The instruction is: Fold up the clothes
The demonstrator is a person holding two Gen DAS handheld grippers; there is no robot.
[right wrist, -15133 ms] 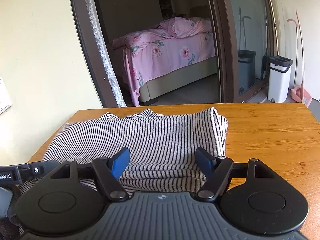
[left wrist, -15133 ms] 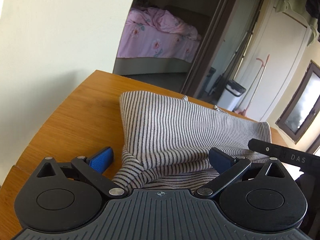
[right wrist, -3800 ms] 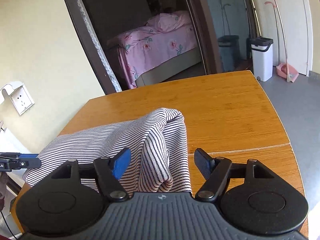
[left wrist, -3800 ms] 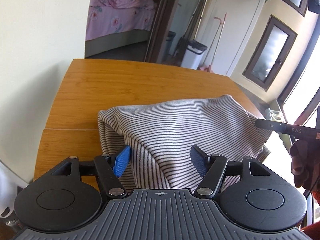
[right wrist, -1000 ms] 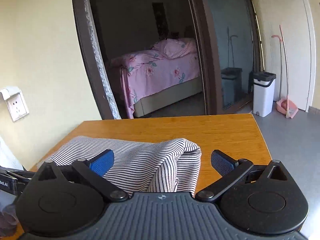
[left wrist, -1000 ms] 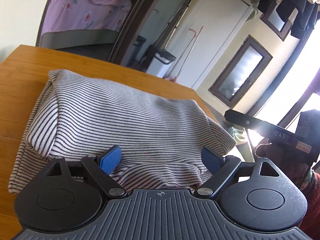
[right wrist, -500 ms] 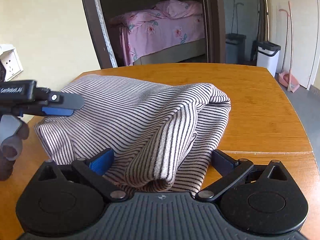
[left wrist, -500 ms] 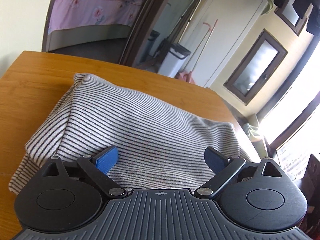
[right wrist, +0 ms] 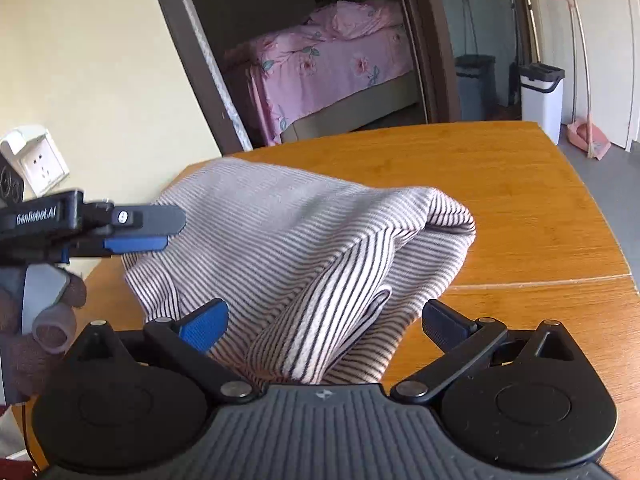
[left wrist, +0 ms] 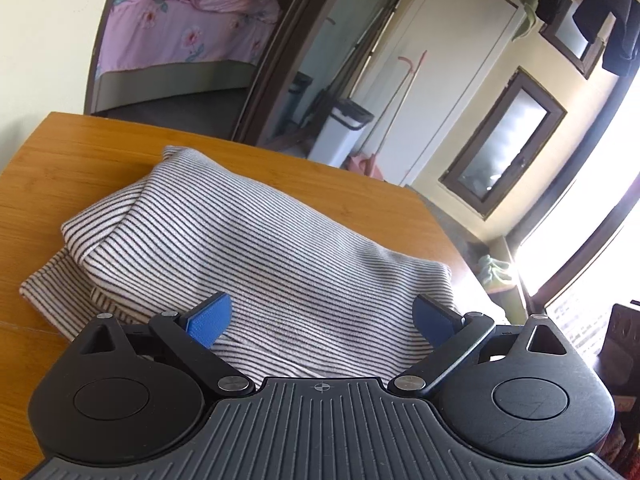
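Note:
A black-and-white striped garment (left wrist: 248, 248) lies folded in a thick bundle on the wooden table (left wrist: 80, 160). My left gripper (left wrist: 320, 316) is open, its blue-padded fingers spread over the garment's near edge, holding nothing. In the right wrist view the same garment (right wrist: 304, 240) is bunched, with a fold rising between my right gripper's (right wrist: 324, 320) open fingers. The left gripper (right wrist: 136, 232) shows there from the side, at the garment's left end.
The table's right part (right wrist: 540, 208) is bare wood with a seam across it. Beyond the table is a doorway to a bedroom with a pink bed (right wrist: 332, 60). A white bin (right wrist: 542, 92) and a broom stand on the floor.
Both grippers stay open. The left gripper has drawn back a little along the garment. The right view has shifted, and the garment's right end is bunched higher.

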